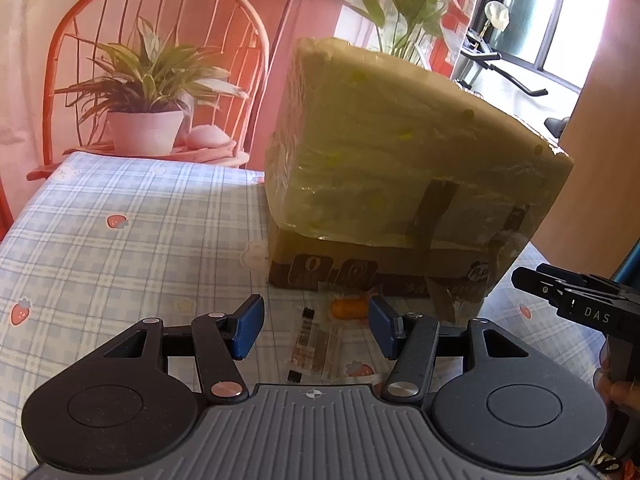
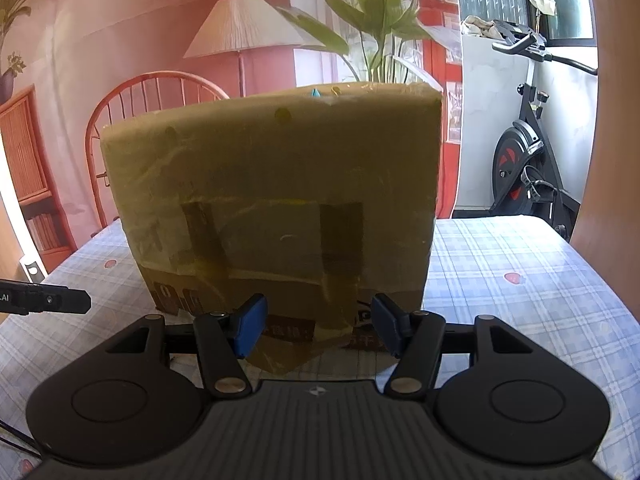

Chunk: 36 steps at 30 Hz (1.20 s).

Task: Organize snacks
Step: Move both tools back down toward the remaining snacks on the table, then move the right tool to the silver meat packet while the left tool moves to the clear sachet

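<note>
A large cardboard box (image 1: 400,152), wrapped in yellowish tape, stands on the checked tablecloth (image 1: 120,248). In front of it lies a clear snack packet (image 1: 320,354) with a barcode and an orange piece (image 1: 350,308) inside. My left gripper (image 1: 316,330) hovers over this packet, its blue pads (image 1: 248,328) apart and not touching it. The right gripper (image 1: 576,296) shows at the right edge, with a hand (image 1: 616,392) below it. In the right wrist view my right gripper (image 2: 316,328) is open and faces the box (image 2: 280,200) close up, nothing between its pads. The left gripper's tip (image 2: 52,300) pokes in from the left.
An orange wooden chair (image 1: 60,60) holding a potted plant (image 1: 148,128) stands behind the table's far left. An exercise bike (image 2: 528,160) stands at the back right by a window. A leafy plant (image 2: 380,20) rises behind the box. Tablecloth stretches to both sides of the box.
</note>
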Available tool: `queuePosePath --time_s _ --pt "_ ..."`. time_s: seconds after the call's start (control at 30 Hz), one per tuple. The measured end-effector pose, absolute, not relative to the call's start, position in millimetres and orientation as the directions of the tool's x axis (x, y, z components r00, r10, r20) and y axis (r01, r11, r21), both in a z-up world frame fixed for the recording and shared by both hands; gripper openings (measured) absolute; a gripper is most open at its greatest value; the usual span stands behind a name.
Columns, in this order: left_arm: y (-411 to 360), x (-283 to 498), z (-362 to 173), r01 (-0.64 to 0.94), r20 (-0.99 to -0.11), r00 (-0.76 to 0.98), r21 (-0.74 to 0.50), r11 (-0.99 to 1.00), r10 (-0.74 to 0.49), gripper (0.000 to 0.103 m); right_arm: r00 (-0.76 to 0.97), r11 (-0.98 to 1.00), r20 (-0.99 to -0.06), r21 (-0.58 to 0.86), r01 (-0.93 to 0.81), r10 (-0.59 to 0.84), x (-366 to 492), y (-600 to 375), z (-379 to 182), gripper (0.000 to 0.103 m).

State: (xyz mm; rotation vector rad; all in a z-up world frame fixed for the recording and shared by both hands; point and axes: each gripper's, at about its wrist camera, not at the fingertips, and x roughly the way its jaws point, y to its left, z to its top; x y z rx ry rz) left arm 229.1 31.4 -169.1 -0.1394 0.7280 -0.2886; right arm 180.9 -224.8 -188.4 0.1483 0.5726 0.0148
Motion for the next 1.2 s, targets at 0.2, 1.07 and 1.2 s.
queuePosePath --time_s 0.2,1.07,1.2 --pt "27.0 228.1 -177.5 0.209 -0.656 0.691 -0.222 0.952 -0.304 0.06 0.835 0.99 -0.548 0.138 0.027 0.054 180.1 -225.1 -197.9 0.061" --pt "-13.2 208.1 -217.6 0.297 -0.738 0.556 -0.253 0.921 -0.382 0.06 0.791 0.977 -0.609 0.197 0.084 0.055 149.4 -233.6 -242.5 0.061" --pt "-9.5 207.4 -218.9 0.28 -0.742 0.556 -0.257 0.925 -0.375 0.06 0.787 0.975 -0.613 0.206 0.08 0.064 148.3 -230.8 -244.8 0.061"
